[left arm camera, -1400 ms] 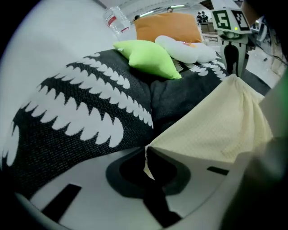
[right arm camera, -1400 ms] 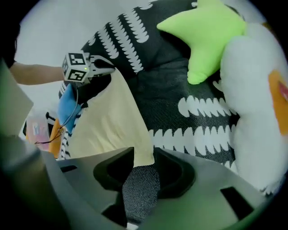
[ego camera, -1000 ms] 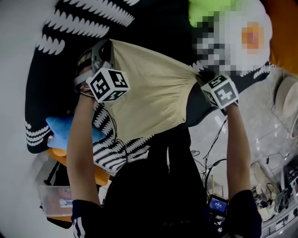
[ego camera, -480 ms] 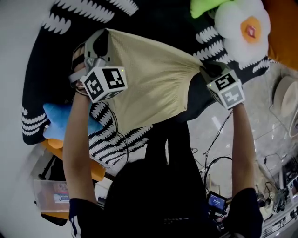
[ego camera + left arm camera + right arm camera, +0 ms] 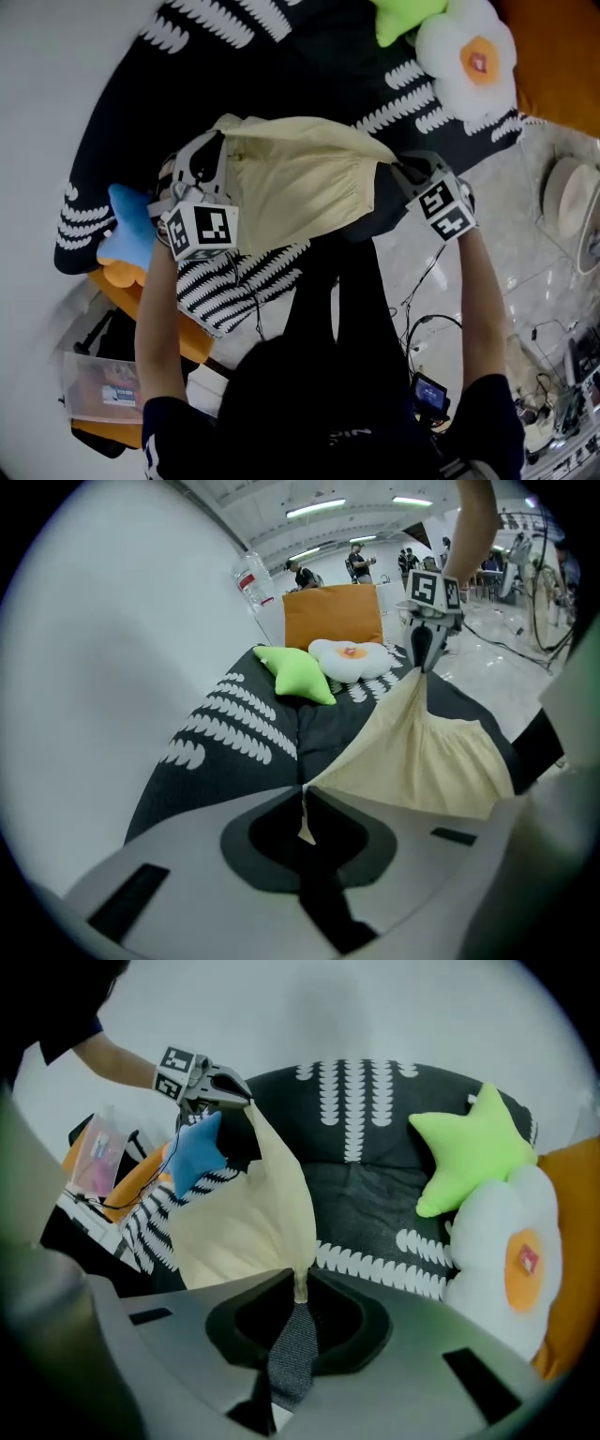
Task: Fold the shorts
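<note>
2 sets of fingers clamp the shorts' opposite corners.

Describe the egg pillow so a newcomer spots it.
Start at the black cover with white leaf print. At its end by the big orange cushion lies a white fried-egg plush pillow, beside a lime-green star pillow. Only it has an orange yolk.

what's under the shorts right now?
Held up by the left claw and right claw, the shorts hang over the black patterned cover. The cover shows around them; the part straight beneath is hidden by the cloth.
</note>
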Demonstrator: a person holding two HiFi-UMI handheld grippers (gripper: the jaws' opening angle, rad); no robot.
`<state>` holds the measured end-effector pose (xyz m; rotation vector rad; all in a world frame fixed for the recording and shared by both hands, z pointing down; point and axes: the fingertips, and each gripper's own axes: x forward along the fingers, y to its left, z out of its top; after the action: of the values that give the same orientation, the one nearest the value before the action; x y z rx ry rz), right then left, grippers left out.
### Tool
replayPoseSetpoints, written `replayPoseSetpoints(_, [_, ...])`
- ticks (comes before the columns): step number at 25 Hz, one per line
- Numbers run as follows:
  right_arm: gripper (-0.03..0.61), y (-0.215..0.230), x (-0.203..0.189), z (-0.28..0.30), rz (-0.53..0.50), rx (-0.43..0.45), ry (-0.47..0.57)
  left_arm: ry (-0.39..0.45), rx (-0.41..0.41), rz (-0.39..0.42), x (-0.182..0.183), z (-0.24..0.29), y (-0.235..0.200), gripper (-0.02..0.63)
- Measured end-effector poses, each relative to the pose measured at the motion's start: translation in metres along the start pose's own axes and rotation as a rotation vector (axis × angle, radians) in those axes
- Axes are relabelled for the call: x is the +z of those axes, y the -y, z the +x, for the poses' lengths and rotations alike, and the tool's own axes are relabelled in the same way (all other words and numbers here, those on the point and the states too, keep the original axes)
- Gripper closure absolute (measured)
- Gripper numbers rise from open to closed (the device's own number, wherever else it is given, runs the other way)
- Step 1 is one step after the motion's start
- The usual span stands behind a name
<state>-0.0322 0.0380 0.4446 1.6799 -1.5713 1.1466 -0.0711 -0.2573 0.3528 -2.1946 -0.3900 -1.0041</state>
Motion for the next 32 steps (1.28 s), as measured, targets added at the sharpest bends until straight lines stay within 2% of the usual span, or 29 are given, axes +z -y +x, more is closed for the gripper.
replayPoseSetpoints(2, [0.523,-0.014,-0.007,-0.003,-0.060,-0.008,-0.010,-0.008,-0.036,-0.010,-0.008,-0.020,0.020,0.594])
replayPoseSetpoints(5, [0.525,-0.037,-0.018,-0.006,-0.172,-0.028,-0.027,-0.024,-0.080,0.016,-0.026,-0.050,0.050,0.594])
replayPoseSetpoints(11, [0.526,-0.095,-0.044,0.003,-0.350,-0.026,-0.081,-0.088,-0.161,0.018,-0.081,-0.094,0.115,0.594])
replayPoseSetpoints(15, [0.526,-0.120,-0.077,0.028,-0.534,-0.019,-0.158,-0.153,-0.259,0.105,-0.120,-0.093,0.181,0.592])
replayPoseSetpoints(17, [0.528,-0.129,-0.091,0.041,-0.590,-0.023,-0.184,-0.179,-0.316,0.154,-0.137,-0.093,0.212,0.592])
replayPoseSetpoints(21, [0.528,-0.131,-0.112,0.058,-0.648,-0.049,-0.217,-0.229,-0.400,0.162,-0.156,-0.096,0.258,0.592])
replayPoseSetpoints(25, [0.526,-0.139,-0.124,0.069,-0.702,-0.042,-0.259,-0.280,-0.421,0.190,-0.180,-0.103,0.287,0.594])
replayPoseSetpoints(28, [0.525,-0.145,-0.130,0.074,-0.771,-0.022,-0.288,-0.351,-0.458,0.207,-0.204,-0.107,0.303,0.612])
replayPoseSetpoints(30, [0.525,-0.145,-0.135,0.076,-0.783,-0.016,-0.303,-0.396,-0.482,0.184,-0.218,-0.108,0.312,0.612])
replayPoseSetpoints(32, [0.513,-0.148,-0.138,0.078,-0.751,0.003,-0.315,-0.429,-0.478,0.095,-0.226,-0.105,0.313,0.612])
